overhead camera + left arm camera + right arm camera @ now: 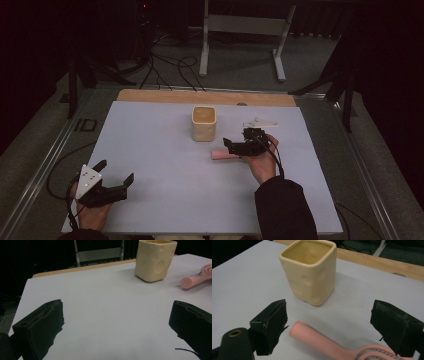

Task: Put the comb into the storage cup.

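My right tongs (329, 322) stand wide, astride the pink brush (319, 340) handle for a grasp; cup (310, 271) just beyond. My left tongs (112, 325) wait wide, empty.

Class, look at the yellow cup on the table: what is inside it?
The yellow cup shows bare glazed inner walls near the rim, with nothing sticking out. Its bottom is hidden by the front wall, so a small item there cannot be ruled out.

Cup (204, 123) mid-table (150, 150); brush (224, 155) just right-front of it, apart.
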A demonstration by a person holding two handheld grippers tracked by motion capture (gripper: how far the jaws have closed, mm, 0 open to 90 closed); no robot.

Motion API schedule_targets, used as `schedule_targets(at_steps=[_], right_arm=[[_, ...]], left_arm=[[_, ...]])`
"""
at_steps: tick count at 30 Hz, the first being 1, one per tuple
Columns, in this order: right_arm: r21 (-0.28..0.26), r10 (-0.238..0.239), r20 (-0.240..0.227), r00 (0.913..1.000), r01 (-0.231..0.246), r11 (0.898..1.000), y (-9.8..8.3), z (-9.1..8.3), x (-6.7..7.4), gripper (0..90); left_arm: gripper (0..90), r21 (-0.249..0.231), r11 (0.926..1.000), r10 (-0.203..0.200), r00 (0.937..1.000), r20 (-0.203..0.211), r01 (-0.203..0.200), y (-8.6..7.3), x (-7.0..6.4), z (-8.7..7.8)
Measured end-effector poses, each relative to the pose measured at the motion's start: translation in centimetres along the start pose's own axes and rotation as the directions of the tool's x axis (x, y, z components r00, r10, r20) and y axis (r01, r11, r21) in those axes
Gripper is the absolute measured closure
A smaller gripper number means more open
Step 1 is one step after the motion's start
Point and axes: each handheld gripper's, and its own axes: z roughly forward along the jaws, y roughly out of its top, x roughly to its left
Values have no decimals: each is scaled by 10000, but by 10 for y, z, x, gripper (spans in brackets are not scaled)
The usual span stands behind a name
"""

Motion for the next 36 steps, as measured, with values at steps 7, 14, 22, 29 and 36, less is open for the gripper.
schedule_targets(at_steps=[7, 14, 22, 29, 36], right_arm=[[49, 187, -203, 9996, -186, 9998, 0, 11, -2, 306], [494, 199, -173, 9997, -190, 9986, -4, 29, -3, 657], [1070, -302, 15, 9995, 299, 9938, -8, 51, 3, 900], [1714, -353, 198, 9992, 314, 9847, -12, 70, 7, 900], [2203, -370, 321, 9988, 290, 9750, -17, 81, 7, 899]], left_arm=[[4, -2, 10000, 12, 10000, 17, -12, 0, 0, 0], [4, -3, 10000, 8, 10000, 32, -8, 0, 0, 0], [4, 0, 10000, 38, 10000, 30, -38, 0, -1, 0], [4, 22, 10000, 54, 10000, 36, -54, 0, -1, 1], [4, 37, 10000, 75, 10000, 50, -75, 0, -1, 1]])
